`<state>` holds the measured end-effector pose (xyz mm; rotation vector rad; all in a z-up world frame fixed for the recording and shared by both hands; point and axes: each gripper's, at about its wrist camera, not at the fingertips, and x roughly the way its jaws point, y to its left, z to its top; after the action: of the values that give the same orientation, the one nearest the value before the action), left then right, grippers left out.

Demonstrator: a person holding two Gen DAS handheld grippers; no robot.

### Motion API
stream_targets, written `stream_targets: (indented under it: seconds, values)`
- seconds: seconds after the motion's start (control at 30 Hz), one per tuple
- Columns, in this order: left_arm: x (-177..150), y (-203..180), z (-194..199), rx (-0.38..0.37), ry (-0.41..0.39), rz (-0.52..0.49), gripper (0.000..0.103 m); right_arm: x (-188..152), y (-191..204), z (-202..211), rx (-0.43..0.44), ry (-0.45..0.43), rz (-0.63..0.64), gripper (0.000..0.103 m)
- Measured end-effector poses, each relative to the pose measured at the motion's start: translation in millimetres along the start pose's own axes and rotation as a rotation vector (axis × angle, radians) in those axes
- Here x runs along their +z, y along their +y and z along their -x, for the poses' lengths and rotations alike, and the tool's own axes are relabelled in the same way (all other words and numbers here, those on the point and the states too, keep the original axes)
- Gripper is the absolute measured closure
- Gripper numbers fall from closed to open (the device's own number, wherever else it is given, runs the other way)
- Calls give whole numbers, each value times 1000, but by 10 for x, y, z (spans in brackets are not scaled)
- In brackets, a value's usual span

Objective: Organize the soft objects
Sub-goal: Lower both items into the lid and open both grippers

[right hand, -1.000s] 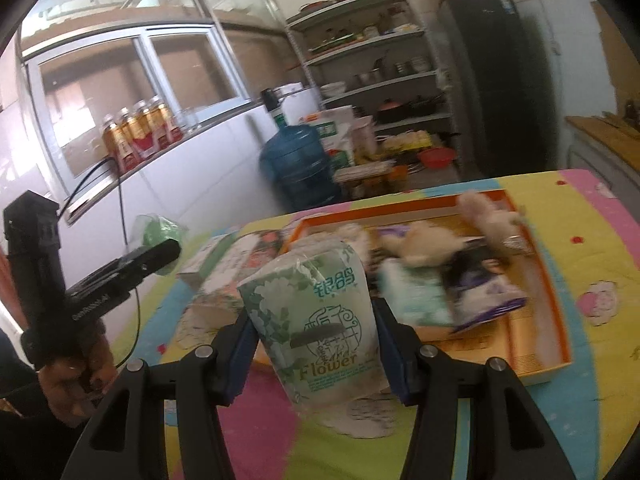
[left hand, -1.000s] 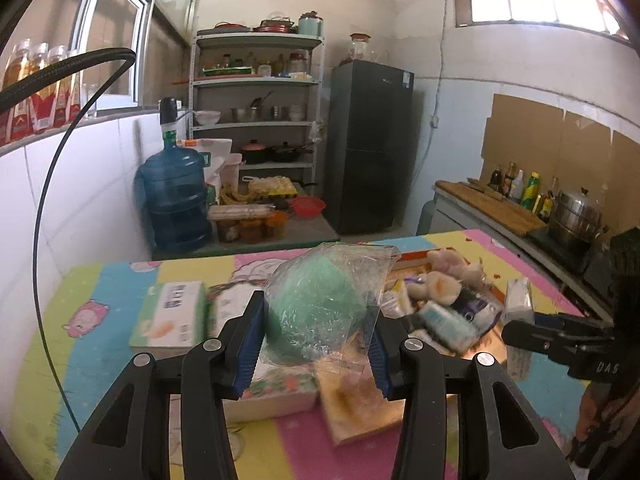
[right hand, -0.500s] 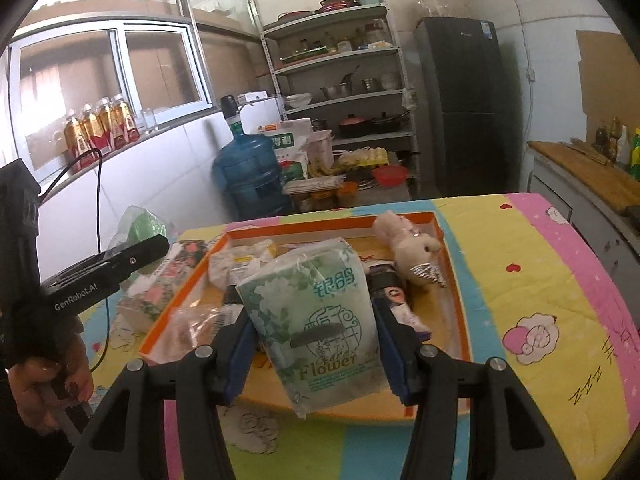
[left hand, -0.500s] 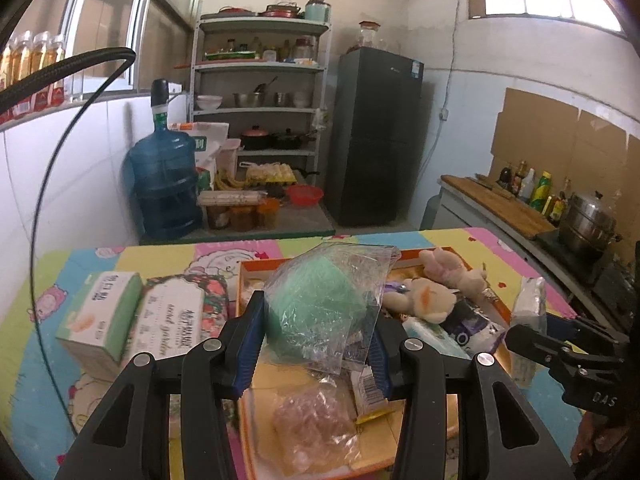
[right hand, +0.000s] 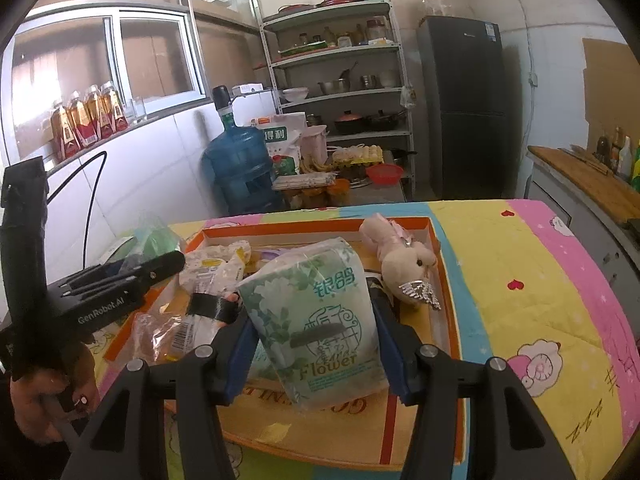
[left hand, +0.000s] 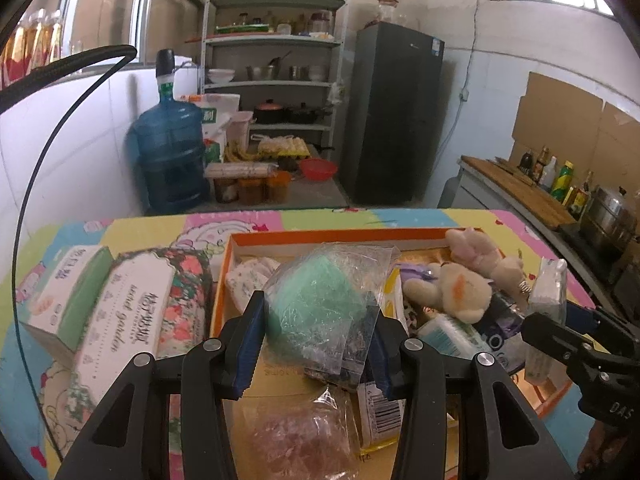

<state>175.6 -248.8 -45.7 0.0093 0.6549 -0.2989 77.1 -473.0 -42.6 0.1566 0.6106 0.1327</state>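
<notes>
My left gripper (left hand: 318, 344) clamps a clear bag (left hand: 328, 312) with a green sponge inside, held above the orange tray (left hand: 280, 237); the crinkled bag blurs what lies under it. My right gripper (right hand: 312, 344) pinches a tissue pack (right hand: 316, 316) over the same tray, hiding the tray's middle. Below, a pinkish bag (left hand: 300, 436) is half cut off by my left fingers (left hand: 250, 340). Farther in: two plush toys (left hand: 460, 288), one partly behind the other. Left of the tray, two tissue boxes (left hand: 132, 312) on the patterned mat (right hand: 520, 280). Beyond, a water jug (left hand: 170, 152), shelves (left hand: 276, 60), fridge (left hand: 394, 112).
</notes>
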Motion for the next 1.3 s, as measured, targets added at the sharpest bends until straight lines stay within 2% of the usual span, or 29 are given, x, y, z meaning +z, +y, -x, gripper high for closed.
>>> stream_targets:
  seconds: [0.3, 0.43, 0.5, 0.53, 0.57, 0.63, 0.97, 1.1, 1.3]
  values:
    - [-45, 42, -171, -16, 25, 30, 54, 8, -2, -133, 11, 13, 9, 46]
    - [-46, 119, -177, -71, 30, 61, 42, 5, -20, -153, 25, 3, 14, 45]
    - [-51, 157, -120, -94, 11, 74, 35, 6, -21, -171, 26, 6, 11, 41]
    - [-48, 160, -85, -100, -3, 75, 29, 2, -29, -171, 28, 6, 11, 34]
    - [-41, 165, -31, -105, -26, 76, 27, 4, -26, -164, 30, 3, 12, 29]
    - [-25, 160, 52, -108, -55, 71, 27, 12, -8, -125, 30, -16, 18, 25]
    - [32, 203, 495, -169, -137, 50, 25, 88, 74, 257, -13, -153, 8, 22]
    - [25, 259, 722, -144, -173, 29, 25, 129, 167, 464, -26, -221, -2, 22]
    - [-65, 422, 978, -72, -174, 15, 25, 170, 440, 626, -29, -252, -6, 21]
